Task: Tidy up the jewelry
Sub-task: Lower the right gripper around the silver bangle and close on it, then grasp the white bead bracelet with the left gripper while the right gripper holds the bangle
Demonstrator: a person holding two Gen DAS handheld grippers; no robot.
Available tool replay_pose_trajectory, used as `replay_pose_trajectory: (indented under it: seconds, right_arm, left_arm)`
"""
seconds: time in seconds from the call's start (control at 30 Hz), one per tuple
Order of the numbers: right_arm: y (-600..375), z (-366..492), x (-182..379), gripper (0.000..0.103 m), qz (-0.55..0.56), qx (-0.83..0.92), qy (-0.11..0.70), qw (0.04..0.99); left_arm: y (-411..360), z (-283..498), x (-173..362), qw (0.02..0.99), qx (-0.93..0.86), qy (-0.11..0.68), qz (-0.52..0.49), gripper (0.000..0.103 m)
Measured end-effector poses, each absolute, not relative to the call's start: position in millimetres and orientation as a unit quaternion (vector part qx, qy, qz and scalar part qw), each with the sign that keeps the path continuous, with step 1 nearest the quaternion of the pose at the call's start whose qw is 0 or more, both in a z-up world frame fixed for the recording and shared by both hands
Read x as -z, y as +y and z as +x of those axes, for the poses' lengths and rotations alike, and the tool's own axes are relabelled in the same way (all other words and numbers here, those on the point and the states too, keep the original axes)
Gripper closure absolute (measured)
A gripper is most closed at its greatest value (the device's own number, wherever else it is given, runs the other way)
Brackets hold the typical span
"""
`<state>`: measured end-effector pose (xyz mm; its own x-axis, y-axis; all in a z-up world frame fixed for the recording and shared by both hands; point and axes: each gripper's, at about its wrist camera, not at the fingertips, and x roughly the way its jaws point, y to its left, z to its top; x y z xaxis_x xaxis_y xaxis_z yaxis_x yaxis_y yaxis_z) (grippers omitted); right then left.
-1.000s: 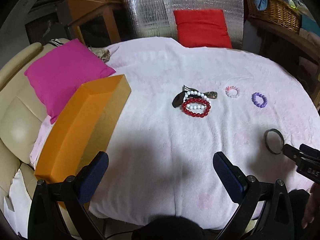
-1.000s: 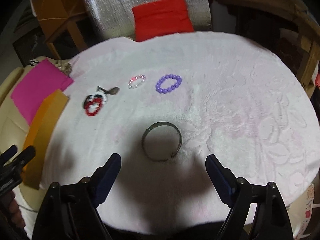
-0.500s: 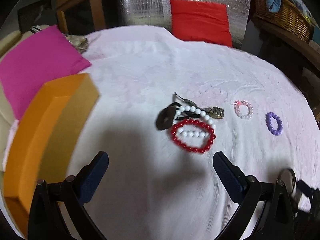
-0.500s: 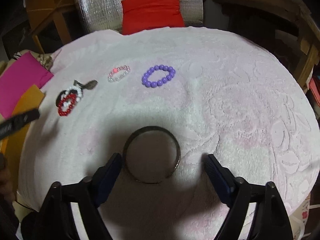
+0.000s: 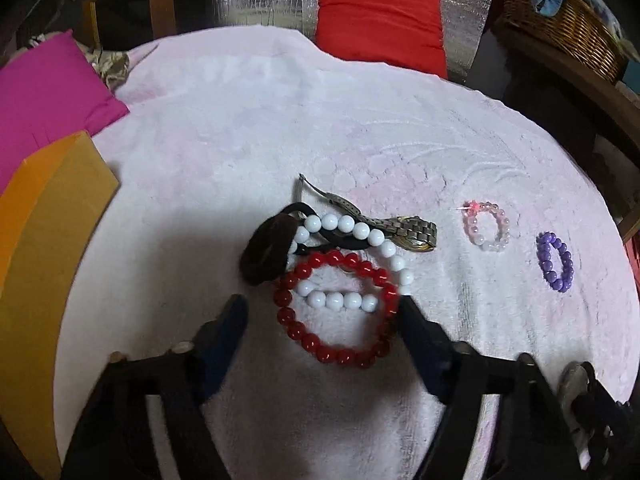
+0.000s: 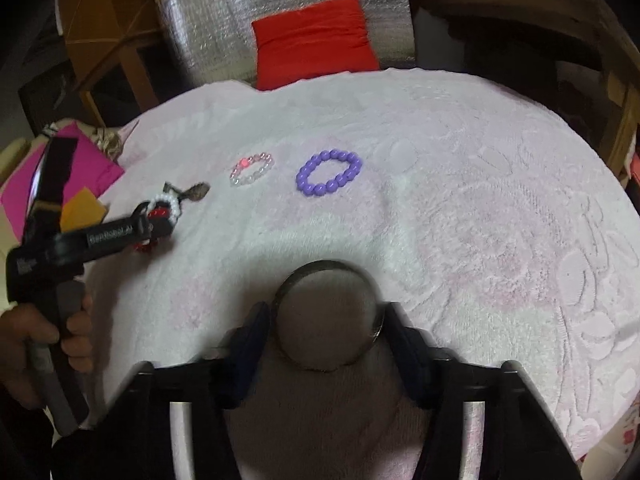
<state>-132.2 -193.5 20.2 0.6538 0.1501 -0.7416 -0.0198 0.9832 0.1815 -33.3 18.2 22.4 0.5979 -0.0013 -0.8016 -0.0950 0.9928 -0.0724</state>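
Note:
A red bead bracelet lies on the pink towel, overlapping a white bead bracelet, a dark hair tie and a metal watch. My left gripper is open, its fingers at either side of the red bracelet. A pink bracelet and a purple bracelet lie to the right. In the right wrist view my right gripper has its fingers at both sides of a dark metal bangle, seemingly touching it. The left gripper shows there over the pile.
An orange box stands at the towel's left edge, beside a magenta cushion. A red cushion leans on silver foil at the back. A wicker basket sits on a wooden bench at the far right.
Both grippers have moved forward and narrowed. The left one now straddles the red bracelet; the right one has closed in around the bangle.

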Motion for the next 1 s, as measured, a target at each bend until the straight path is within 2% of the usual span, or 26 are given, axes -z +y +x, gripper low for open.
replay_pose_trajectory:
  seconds: [0.07,0.13,0.17,0.2,0.37,0.4,0.43,0.5,0.57,0.67,0.83,0.87,0.9,0.97,1.0]
  right_arm:
    - [-198,-132,-20,0.072,0.092,-0.052,0.414,0.904]
    - [-197,-132,-20,0.072,0.091,-0.052,0.413,0.905]
    - [-197,-132,-20,0.072,0.091,-0.052,0.412,0.905]
    - [-198,-133,-21,0.072,0.094,-0.054,0.412,0.905]
    - [-205,-135,-21,0.072,0.118,-0.061,0.412,0.902]
    - [-204,-135,-21,0.072,0.119,-0.063,0.411,0.902]
    - [-204,-135,-22,0.073,0.120,-0.065,0.410,0.902]
    - [-203,-137,-23,0.086,0.118,-0.070,0.405,0.904]
    - [-201,-139,-25,0.089,0.116,-0.074,0.397,0.908]
    - [-199,-142,-29,0.092,0.113,-0.077,0.389,0.911]
    - [-201,-145,-35,0.092,0.121,-0.078,0.378,0.914]
    - [-202,-146,-36,0.092,0.121,-0.078,0.377,0.915]
    - [-203,-148,-37,0.092,0.121,-0.078,0.377,0.915]
    - [-203,-147,-37,0.092,0.123,-0.077,0.378,0.914]
    - [-203,-147,-36,0.092,0.123,-0.077,0.380,0.914]
  left_arm:
    - [21,-36,-22,0.889,-0.003,0.452,-0.071,0.059]
    - [23,-43,-23,0.891,-0.002,0.448,-0.074,0.066]
    - [23,-45,-25,0.891,0.002,0.448,-0.073,0.078]
    - [24,-48,-26,0.891,0.006,0.448,-0.075,0.084]
    - [33,-71,-36,0.896,0.022,0.436,-0.083,0.085]
    - [34,-73,-37,0.897,0.025,0.434,-0.084,0.094]
    - [34,-76,-39,0.897,0.029,0.434,-0.085,0.098]
    - [37,-83,-43,0.897,0.033,0.430,-0.092,0.098]
    - [37,-88,-48,0.900,0.037,0.424,-0.093,0.098]
    - [35,-97,-53,0.904,0.040,0.417,-0.086,0.098]
    - [40,-100,-53,0.904,0.024,0.420,-0.080,0.097]
    - [43,-98,-51,0.900,0.021,0.426,-0.084,0.088]
    - [46,-96,-49,0.897,0.017,0.433,-0.087,0.070]
    - [51,-94,-46,0.897,0.001,0.433,-0.088,0.048]
    - [53,-93,-45,0.899,-0.008,0.428,-0.087,0.046]
